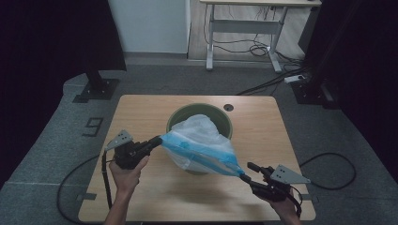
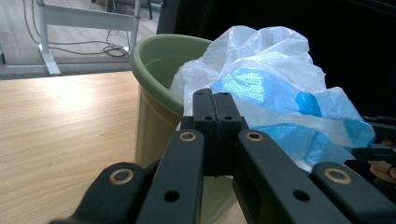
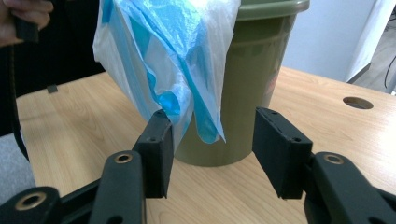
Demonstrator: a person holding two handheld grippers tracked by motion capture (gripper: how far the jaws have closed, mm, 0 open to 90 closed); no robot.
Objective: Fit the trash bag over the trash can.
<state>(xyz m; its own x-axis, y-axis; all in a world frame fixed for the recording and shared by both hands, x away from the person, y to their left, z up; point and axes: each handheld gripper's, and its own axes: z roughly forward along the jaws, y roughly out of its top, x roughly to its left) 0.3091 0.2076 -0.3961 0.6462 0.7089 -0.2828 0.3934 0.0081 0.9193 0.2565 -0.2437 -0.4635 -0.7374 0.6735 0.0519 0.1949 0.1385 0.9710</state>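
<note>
Left tongs [image 1: 157, 139] clench one end of the blue-and-white plastic bag [image 1: 199, 140], which drapes over the green bin [image 1: 180, 115] between both tools on the bench [image 1: 141, 112]; right tongs [image 1: 249, 171] stand released, bag tip hanging between them.

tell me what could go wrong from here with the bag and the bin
1. The right gripper stands open, and the bag edge hangs loose beside one of its fingers. That corner may drop before it goes over the bin rim.
2. The left gripper is the one shut on the bag. Pulling from that side alone could drag the bunched bag out of the bin.
3. The bin looks light. A hard tug on the bag might tip or slide it on the table.
</note>
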